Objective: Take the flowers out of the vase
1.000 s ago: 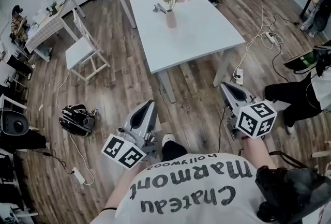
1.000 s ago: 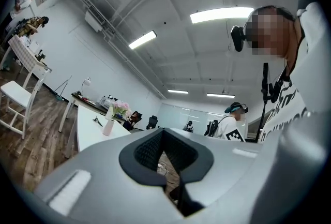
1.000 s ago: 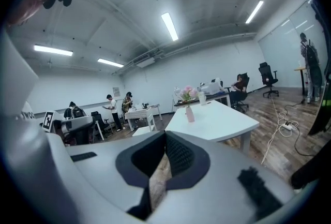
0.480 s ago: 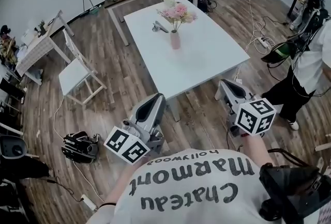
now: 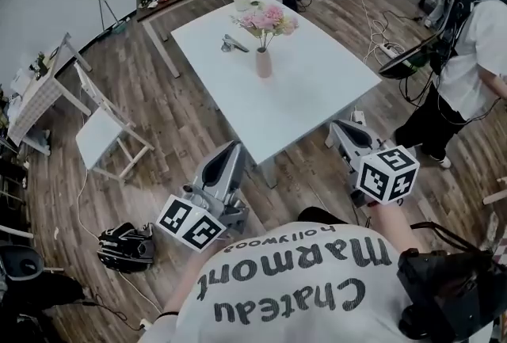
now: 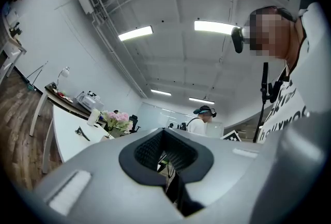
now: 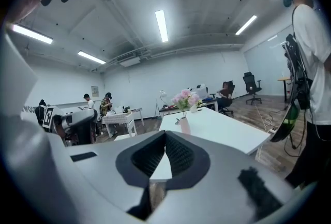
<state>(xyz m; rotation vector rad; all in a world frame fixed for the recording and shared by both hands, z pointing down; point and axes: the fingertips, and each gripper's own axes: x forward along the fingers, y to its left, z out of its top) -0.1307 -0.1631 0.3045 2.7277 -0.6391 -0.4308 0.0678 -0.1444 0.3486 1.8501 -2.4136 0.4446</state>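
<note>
Left gripper (image 5: 230, 150), right gripper (image 5: 337, 128): jaws closed together, empty. Flowers (image 5: 268, 18) in vase (image 5: 264, 62) well ahead, between both, on white table (image 5: 317, 88); table's near corner lies between. Chair (image 5: 99, 135) left of left gripper; standing person (image 5: 463, 56) right of right gripper.

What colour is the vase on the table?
The vase is pale pink, clearest in the head view.

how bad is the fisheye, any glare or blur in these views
Head view: fisheye curves the wooden plank floor, lighting even. Left gripper view: black round vignette, ceiling strip light blown out. Right gripper view: pink flowers small but sharp.
</note>
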